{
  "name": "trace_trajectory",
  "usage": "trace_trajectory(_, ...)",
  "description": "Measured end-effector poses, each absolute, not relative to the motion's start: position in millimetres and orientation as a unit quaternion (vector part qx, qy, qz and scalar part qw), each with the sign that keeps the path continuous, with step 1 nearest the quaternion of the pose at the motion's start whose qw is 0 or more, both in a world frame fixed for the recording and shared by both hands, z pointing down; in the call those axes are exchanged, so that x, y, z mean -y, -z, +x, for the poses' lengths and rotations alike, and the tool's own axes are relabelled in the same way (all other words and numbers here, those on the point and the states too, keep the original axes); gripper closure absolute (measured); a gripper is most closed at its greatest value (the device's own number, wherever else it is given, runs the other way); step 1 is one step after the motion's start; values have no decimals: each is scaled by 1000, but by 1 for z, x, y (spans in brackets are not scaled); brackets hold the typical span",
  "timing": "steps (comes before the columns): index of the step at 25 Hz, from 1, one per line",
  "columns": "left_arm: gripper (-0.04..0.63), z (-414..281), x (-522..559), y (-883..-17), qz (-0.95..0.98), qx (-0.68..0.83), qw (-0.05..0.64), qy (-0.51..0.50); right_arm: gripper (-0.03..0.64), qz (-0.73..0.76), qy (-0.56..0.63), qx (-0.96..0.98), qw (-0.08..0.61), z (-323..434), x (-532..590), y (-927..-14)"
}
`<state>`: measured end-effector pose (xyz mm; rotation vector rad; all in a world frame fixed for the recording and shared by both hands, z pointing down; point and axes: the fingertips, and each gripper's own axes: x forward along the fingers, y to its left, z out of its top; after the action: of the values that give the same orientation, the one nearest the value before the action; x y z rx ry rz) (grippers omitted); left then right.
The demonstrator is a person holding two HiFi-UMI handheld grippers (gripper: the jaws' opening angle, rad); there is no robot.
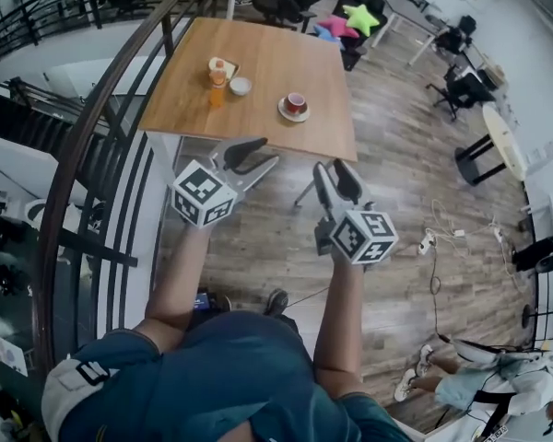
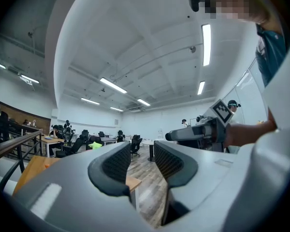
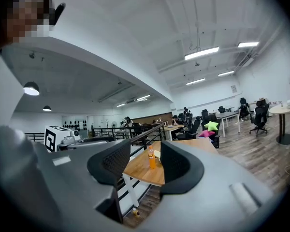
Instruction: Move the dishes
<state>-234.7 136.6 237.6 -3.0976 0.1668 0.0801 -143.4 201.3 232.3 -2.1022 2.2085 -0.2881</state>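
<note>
Railing: a dark metal balustrade [image 1: 92, 127] curves down the left side of the head view, alongside the table.
Left gripper: the grey two-jaw left gripper [image 1: 265, 153] hangs over the plank floor at centre-left, just below the table's near edge. Its jaws are spread with nothing between them; only floor and a table corner show beyond.
Table: a square light-wood table [image 1: 286, 58] sits at upper centre.
Dishes: all are on the table, well apart from both grippers. An orange plastic bottle [image 1: 217, 83] stands just beside a small white bowl [image 1: 241, 86]. A reddish cup on a white saucer [image 1: 295, 106] is nearer the front edge.
Right gripper: the grey two-jaw right gripper [image 1: 333, 168] is at centre, over the floor. Its jaws are parted and empty (the bottle shows far off through the gap).
Cushion: a green star-shaped cushion [image 1: 360, 17] lies at upper right.
</note>
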Motion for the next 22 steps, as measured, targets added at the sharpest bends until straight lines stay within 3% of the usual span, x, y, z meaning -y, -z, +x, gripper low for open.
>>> trace_trajectory(7,445,-236,-117,-241,-996,-82,23,-13,437,-676,98,-728,53,-125,-181,-234)
trace_trajectory(22,443,-149,-74,-251,-986,-164,29,26,437,-612,116,-780,62,-15,-103,-241)
